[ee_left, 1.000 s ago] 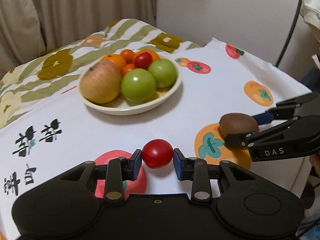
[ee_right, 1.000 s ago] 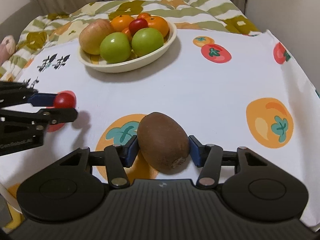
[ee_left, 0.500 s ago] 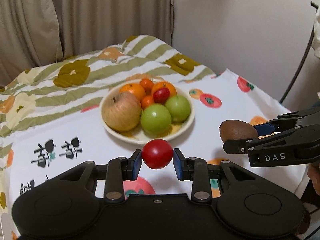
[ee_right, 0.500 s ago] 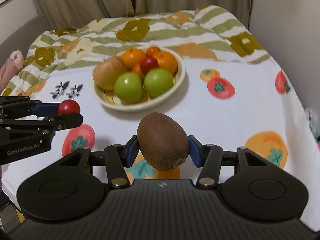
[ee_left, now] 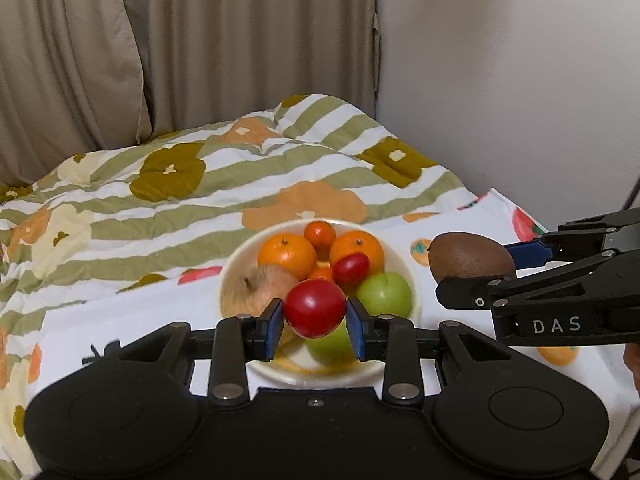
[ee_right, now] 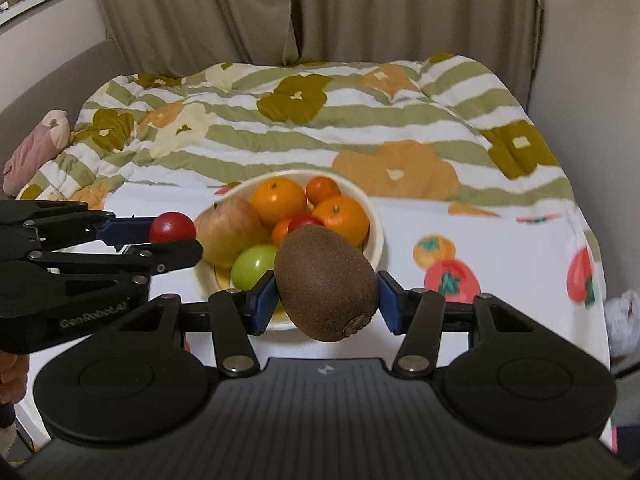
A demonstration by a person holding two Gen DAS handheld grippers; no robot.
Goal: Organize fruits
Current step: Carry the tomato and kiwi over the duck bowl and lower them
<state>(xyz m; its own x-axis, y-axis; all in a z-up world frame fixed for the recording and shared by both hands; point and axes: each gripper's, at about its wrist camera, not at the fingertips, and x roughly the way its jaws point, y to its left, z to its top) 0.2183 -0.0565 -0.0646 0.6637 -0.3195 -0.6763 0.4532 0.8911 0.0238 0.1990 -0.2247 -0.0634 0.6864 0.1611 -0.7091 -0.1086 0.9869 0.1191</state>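
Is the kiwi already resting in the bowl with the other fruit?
No, the kiwi is clamped between the pads of the right hand-held gripper, in the air short of the bowl.

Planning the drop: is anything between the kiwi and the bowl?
Nothing visible blocks the way. The kiwi hangs clear in the right tool, but the bowl is nearly full, with little bare space left.

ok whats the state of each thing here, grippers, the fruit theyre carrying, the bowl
left gripper: shut on the red tomato, off the cloth
red tomato: held in the air, whole
right gripper: shut on the kiwi
kiwi: held in the air, unpeeled
bowl: upright on the tablecloth, already full of fruit
tablecloth: spread flat
curtains: drawn
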